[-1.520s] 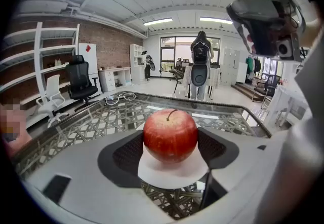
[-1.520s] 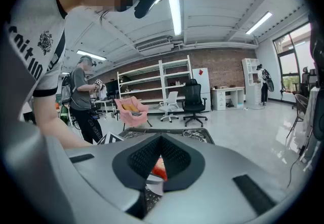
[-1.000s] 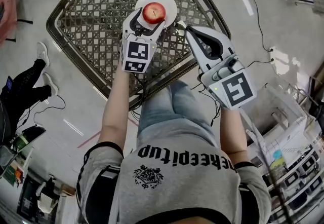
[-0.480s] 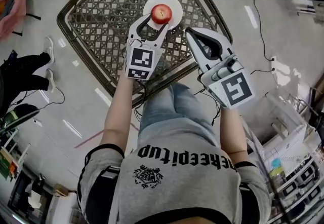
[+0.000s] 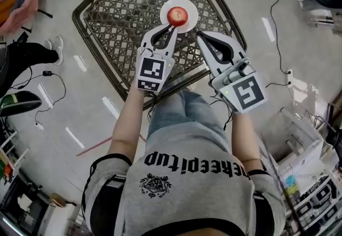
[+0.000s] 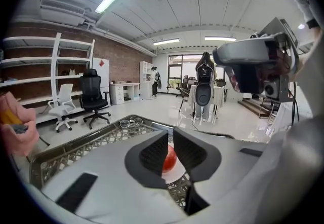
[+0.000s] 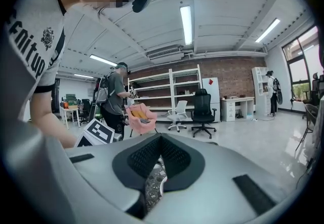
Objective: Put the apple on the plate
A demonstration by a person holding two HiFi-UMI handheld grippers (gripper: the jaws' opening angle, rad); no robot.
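Apple [image 5: 177, 15], red and round, sits in the middle of a small white plate [image 5: 191, 12]. The plate rests near the far edge of a square table [image 5: 107, 26] with a dark woven lattice top, seen from above in the head view. Nothing touches the apple.

The left gripper [image 5: 172, 29] hovers just short of the plate's near rim, pointing toward the fruit. Its jaws are closing, with only a narrow slit between the dark ribbed pads. In the left gripper view [image 6: 170, 141] nothing is between those pads; a sliver of the apple [image 6: 169, 158] and the plate [image 6: 174, 173] shows through the slit, beyond the tips.

The right gripper [image 5: 199, 36] is held beside the left one, to the right of the plate and apart from it. In the right gripper view [image 7: 161, 139] its pads meet at the tips and hold nothing; a bit of the lattice table shows below them.

Each gripper carries a cube with black and white square markers. The person holding them wears a grey printed shirt [image 5: 187, 187] and pale jeans.

Behind the table are a black office chair [image 6: 94, 97], a white chair and white shelving against a brick wall
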